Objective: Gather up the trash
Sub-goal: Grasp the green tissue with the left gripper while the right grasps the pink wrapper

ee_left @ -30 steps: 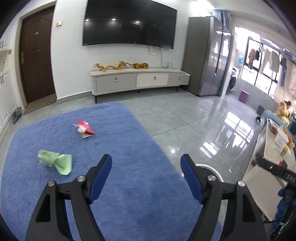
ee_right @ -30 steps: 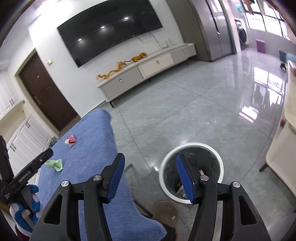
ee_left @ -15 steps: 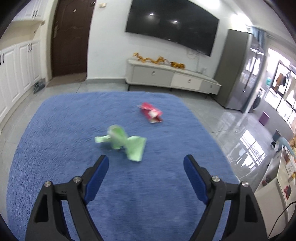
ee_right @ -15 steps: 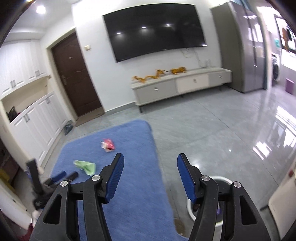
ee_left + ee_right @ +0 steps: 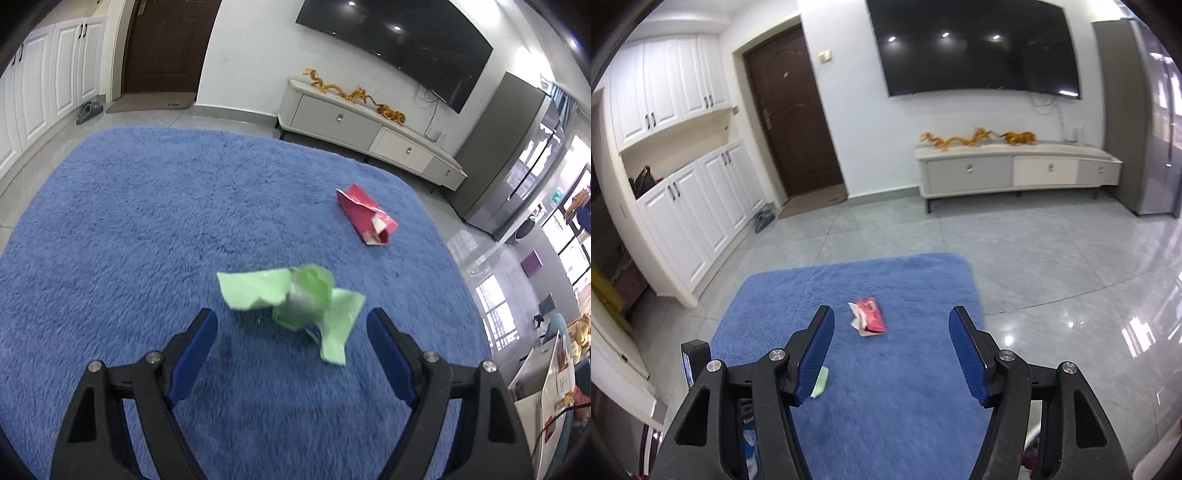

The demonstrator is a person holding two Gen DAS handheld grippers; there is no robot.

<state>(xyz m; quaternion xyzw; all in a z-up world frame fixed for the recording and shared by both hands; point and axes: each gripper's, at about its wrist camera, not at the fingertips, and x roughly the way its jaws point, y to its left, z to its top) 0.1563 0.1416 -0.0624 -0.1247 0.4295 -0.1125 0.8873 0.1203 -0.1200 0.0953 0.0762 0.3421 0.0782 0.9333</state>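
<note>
A crumpled green wrapper [image 5: 295, 302] lies on the blue rug [image 5: 155, 229]. My left gripper [image 5: 291, 343] is open just short of it, its fingers on either side of it. A red wrapper [image 5: 365, 219] lies farther right on the rug. In the right wrist view the red wrapper [image 5: 868, 316] lies ahead of my open, empty right gripper [image 5: 890, 350], which is above the rug [image 5: 886, 398]. A corner of the green wrapper [image 5: 820, 382] shows behind the right gripper's left finger.
A low TV cabinet [image 5: 1015, 173] stands against the far wall under a wall TV [image 5: 975, 48]. White cupboards [image 5: 690, 206] and a brown door [image 5: 790, 122] are at the left. A grey fridge [image 5: 517, 155] stands at the right. Glossy tile floor [image 5: 1071, 258] surrounds the rug.
My left gripper has moved closer to the green wrapper, which now sits between its fingers. My right gripper has swung away from the white bin toward the rug and the red wrapper.
</note>
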